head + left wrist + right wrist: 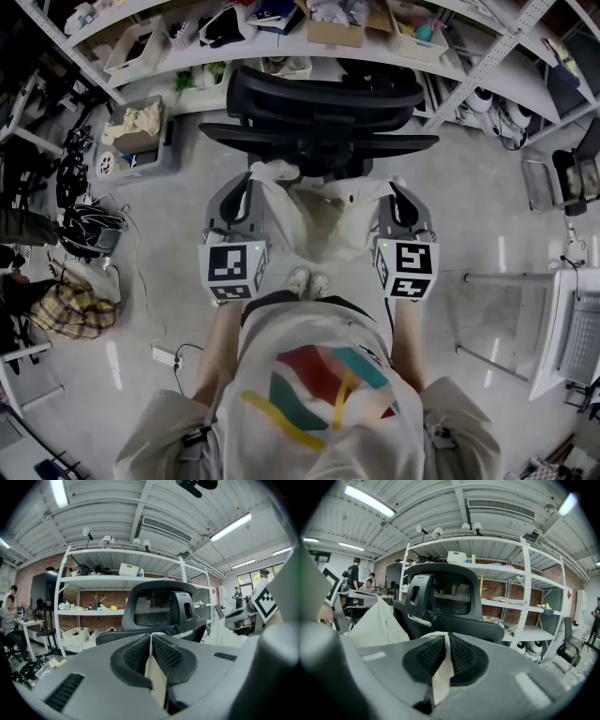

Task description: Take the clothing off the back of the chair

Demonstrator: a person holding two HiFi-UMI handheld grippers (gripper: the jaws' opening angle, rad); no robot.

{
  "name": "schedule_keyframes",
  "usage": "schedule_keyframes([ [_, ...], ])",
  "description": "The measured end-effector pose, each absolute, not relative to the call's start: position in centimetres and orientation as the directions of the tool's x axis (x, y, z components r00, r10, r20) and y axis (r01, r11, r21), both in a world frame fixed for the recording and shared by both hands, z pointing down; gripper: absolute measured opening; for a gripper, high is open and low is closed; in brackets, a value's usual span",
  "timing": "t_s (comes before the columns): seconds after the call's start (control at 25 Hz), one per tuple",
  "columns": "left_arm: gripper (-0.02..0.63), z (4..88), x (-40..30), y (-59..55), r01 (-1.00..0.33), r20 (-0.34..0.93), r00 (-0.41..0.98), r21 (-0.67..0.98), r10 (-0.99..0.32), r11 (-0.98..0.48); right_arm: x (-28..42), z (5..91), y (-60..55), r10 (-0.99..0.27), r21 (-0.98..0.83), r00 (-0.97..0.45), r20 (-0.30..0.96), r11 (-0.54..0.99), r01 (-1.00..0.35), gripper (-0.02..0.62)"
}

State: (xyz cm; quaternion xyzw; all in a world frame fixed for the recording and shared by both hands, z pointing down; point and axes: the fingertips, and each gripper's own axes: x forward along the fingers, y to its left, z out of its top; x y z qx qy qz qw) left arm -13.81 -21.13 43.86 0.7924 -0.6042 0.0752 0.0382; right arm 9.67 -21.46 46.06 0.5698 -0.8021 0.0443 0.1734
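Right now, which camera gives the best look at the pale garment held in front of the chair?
The head view: it shows the garment nearly whole, hanging between the left gripper and right gripper before the chair. Each gripper view shows only a thin fold clamped in its own jaws, plus a panel to one side.

Head cam looks steeply down at the office chair [323, 112] in front. Each gripper cam sits close behind my fingers [135, 657], facing fwd roughly level; both share chair, shelving [93, 579].

White metal shelving [117, 579] crammed with boxes [139, 49], pale glossy floor [469, 220], brick wall [115, 595] behind, ceiling strip lights [368, 501]
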Motion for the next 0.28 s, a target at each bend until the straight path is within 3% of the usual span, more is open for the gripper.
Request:
schedule_keyframes([
  [0.28,0.018,43.94,-14.07,-21.38,-0.965,0.160,0.256,-0.020,-0.953,-0.262,9.43,46.35,-21.72,-0.896,0.135,-0.298,0.330,0.357,-0.924,0.007],
])
